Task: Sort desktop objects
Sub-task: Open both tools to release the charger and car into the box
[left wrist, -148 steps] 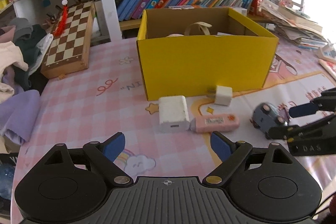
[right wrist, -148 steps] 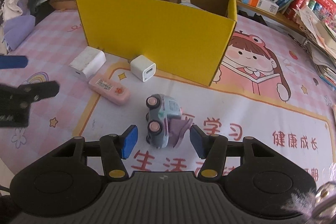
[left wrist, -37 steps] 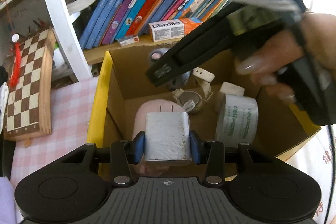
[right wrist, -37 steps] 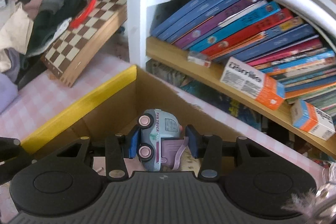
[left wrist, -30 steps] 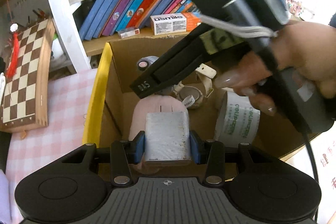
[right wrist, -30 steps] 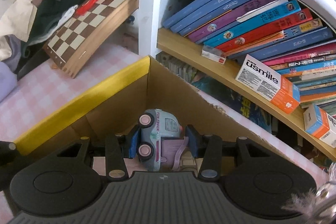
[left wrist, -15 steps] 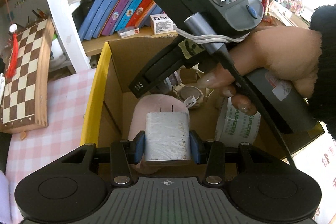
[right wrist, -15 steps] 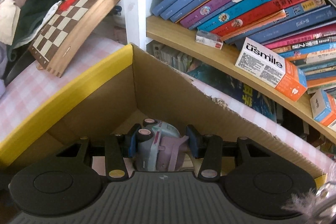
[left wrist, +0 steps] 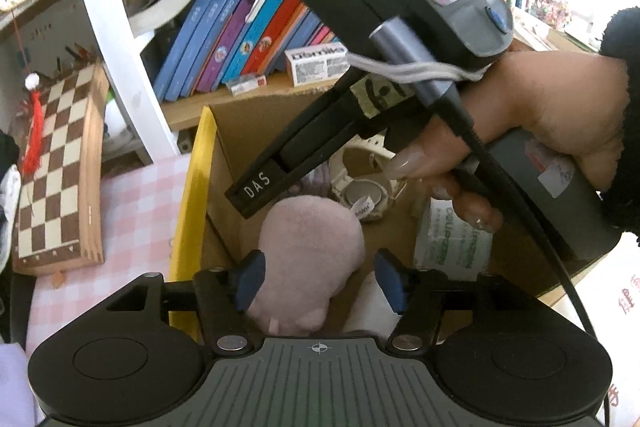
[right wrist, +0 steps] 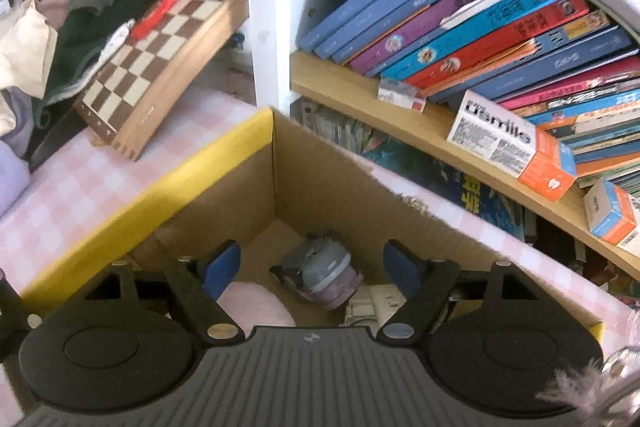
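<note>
Desktop objects are already partly collected inside the yellow cardboard box (right wrist: 152,187), as far as these views show. In the right wrist view the toy car (right wrist: 320,273) lies tipped on the box floor near the far corner, between the spread fingers of the right gripper (right wrist: 311,267) but not touching them; this gripper is wide open and holds nothing. In the left wrist view the left gripper (left wrist: 318,277) is also wide open and empty, hanging over the box above a pink plush thing (left wrist: 310,255). Just under its right finger a white shape (left wrist: 370,301) shows, which I judge to be the white charger, lying beside the plush (it is mostly hidden, so I cannot be sure). A white wristwatch (left wrist: 362,183) and a roll with green print (left wrist: 454,243) also lie in the box, partly behind the person's right hand (left wrist: 520,131).

My judgement is that two objects are delivered at this moment and both tongs are free for the next pick. Whether other objects remain on the pink checked tablecloth (right wrist: 88,183) I cannot tell, because the desk in front of the box is out of both views. The chessboard (left wrist: 60,163) leans by the shelf, apart from the box.
</note>
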A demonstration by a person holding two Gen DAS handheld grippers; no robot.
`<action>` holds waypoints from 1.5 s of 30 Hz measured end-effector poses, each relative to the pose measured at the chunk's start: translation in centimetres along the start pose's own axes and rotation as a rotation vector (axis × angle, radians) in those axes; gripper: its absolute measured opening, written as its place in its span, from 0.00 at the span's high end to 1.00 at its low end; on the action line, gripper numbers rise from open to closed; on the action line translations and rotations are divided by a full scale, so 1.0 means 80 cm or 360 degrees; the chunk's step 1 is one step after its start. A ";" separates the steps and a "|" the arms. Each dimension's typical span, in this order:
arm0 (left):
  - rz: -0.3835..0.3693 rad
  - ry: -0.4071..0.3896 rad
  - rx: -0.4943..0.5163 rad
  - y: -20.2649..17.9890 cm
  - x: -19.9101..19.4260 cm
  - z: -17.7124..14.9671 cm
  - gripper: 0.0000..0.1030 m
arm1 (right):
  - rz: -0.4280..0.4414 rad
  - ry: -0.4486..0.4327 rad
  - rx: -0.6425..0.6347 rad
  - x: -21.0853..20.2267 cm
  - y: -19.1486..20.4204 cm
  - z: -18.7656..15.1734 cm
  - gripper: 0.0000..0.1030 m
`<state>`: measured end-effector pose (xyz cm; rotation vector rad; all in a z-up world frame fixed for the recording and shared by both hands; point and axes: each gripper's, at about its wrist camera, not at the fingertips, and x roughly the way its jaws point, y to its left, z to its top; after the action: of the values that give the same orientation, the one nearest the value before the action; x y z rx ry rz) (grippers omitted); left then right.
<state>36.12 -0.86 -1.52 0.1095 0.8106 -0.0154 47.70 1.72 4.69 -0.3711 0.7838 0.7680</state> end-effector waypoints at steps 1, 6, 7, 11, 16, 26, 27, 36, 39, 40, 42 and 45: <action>0.0003 -0.0012 0.0005 -0.001 -0.003 0.000 0.40 | -0.0005 -0.0016 0.0009 -0.006 -0.001 0.001 0.23; 0.0017 -0.0072 0.0011 -0.002 -0.016 -0.001 0.38 | -0.0029 -0.0089 0.0051 -0.038 -0.004 -0.002 0.20; 0.0018 -0.0084 0.0007 -0.002 -0.020 -0.001 0.38 | -0.0043 -0.0094 0.0040 -0.043 -0.003 -0.005 0.19; 0.0017 -0.0136 -0.0028 0.004 -0.036 -0.003 0.34 | -0.0101 -0.0117 0.0011 -0.064 0.001 -0.018 0.19; 0.0015 -0.0209 -0.0070 0.010 -0.063 -0.010 0.34 | -0.0158 -0.0214 0.0066 -0.104 0.001 -0.031 0.19; 0.0074 -0.0441 -0.0052 0.016 -0.131 -0.030 0.25 | -0.0227 -0.0462 0.0166 -0.207 0.021 -0.065 0.17; 0.0079 -0.0452 -0.0050 0.017 -0.136 -0.032 0.25 | -0.0238 -0.0476 0.0175 -0.215 0.023 -0.071 0.17; 0.0094 -0.0490 -0.0107 0.031 -0.175 -0.066 0.21 | -0.0350 -0.0535 0.0239 -0.265 0.050 -0.128 0.15; 0.0094 -0.0483 -0.0112 0.034 -0.183 -0.081 0.21 | -0.0361 -0.0534 0.0289 -0.275 0.059 -0.149 0.15; 0.0094 -0.0480 -0.0113 0.035 -0.185 -0.086 0.20 | -0.0367 -0.0531 0.0303 -0.278 0.063 -0.156 0.15; 0.0094 -0.0473 -0.0110 0.036 -0.190 -0.096 0.20 | -0.0389 -0.0525 0.0328 -0.284 0.070 -0.170 0.15; 0.0092 -0.0448 -0.0093 0.036 -0.195 -0.113 0.20 | -0.0439 -0.0514 0.0344 -0.292 0.084 -0.190 0.15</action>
<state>18.99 2.47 3.87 0.0732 0.5256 0.0468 24.44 -13.49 11.87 -0.1498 0.4913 0.4624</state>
